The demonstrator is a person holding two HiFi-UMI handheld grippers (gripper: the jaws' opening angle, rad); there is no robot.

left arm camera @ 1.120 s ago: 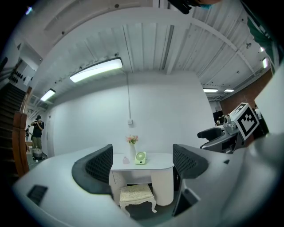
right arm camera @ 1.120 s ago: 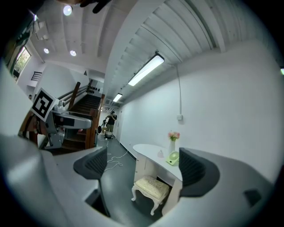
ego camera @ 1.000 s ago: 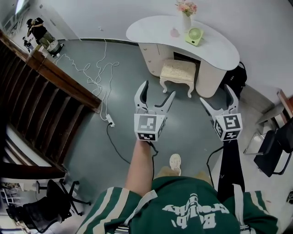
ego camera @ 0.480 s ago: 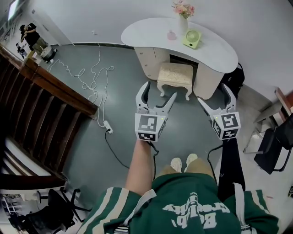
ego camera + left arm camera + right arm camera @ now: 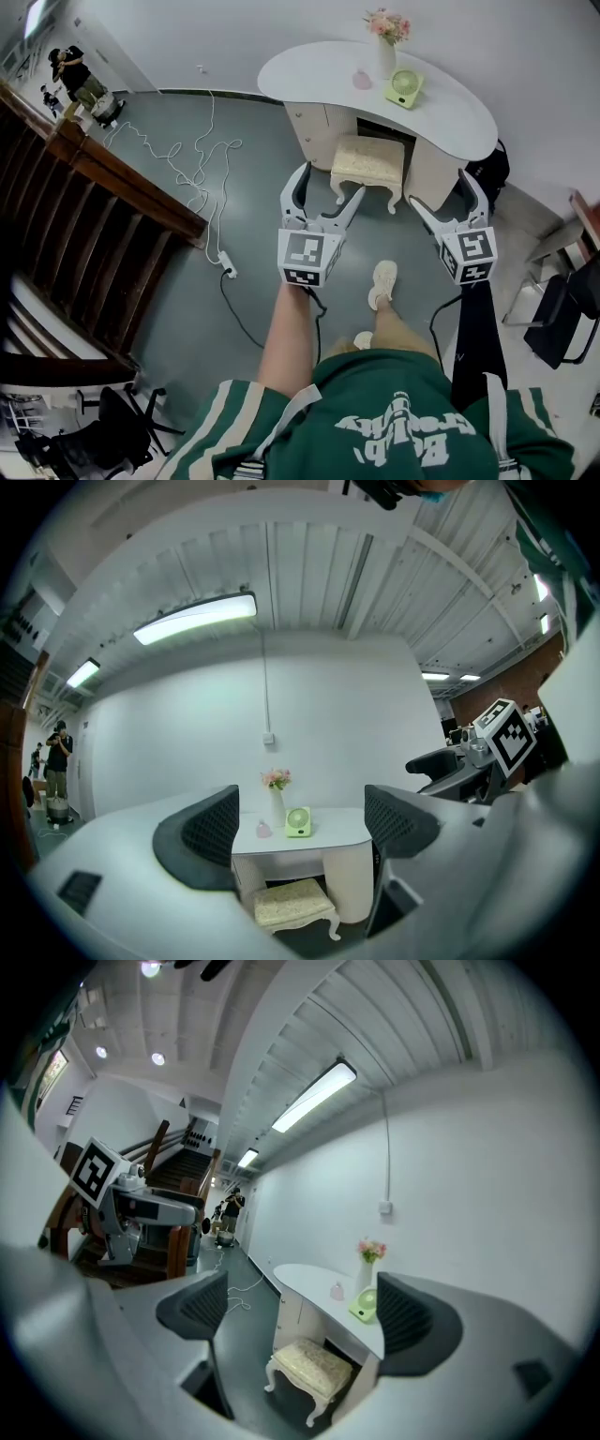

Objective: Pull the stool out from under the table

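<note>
A white cable (image 5: 208,150) trails over the grey floor at the left. The left tongs (image 5: 325,190) hang wide open and empty, on the near side of the cream stool (image 5: 368,157), which stands partly under the white tabletop (image 5: 450,117) at the far wall. The right tongs (image 5: 441,199), also spread wide and holding nothing, hover further right.

L gripper (image 5: 328,184), R gripper (image 5: 439,190): jaws apart, empty.

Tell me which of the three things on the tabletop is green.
The small fan: pale green, round-faced, standing beside the white vase of pink flowers. The third, a little bottle-like thing, is pink.
</note>
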